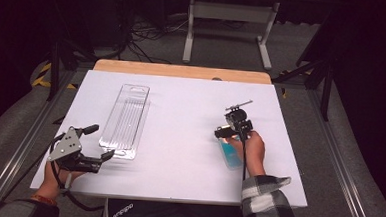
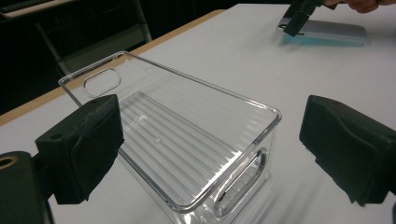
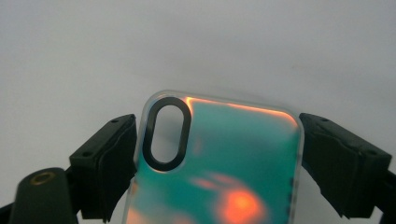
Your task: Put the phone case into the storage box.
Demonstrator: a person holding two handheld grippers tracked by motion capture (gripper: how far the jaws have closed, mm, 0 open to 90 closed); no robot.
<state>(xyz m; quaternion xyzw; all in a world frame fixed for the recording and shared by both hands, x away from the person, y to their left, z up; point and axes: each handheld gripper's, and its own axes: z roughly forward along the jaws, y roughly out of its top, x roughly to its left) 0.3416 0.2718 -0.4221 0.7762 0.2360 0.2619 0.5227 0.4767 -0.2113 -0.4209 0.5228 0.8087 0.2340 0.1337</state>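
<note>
High view: the worktop [image 1: 179,138] carried a clear plastic tray [image 1: 125,120] on its left half and a teal phone case [image 1: 228,153] near its right front. The left gripper [image 1: 106,156] hovered just beside the tray's near end, jaws spread. The right gripper [image 1: 225,132] sat over the case, with the right hand [image 1: 251,151] behind it.

Left gripper view: the jaws stood wide apart and held nothing. The tray [image 2: 187,140] lay between and ahead of them, untouched. The case [image 2: 327,35] lay far off, with the right gripper [image 2: 299,18] on it.

Right gripper view: the jaws flanked the case [image 3: 233,163] on both long edges. The left jaw met the edge; whether the right jaw touched it could not be told. The case lay flat, its oval camera cutout [image 3: 168,133] toward the left jaw.
</note>
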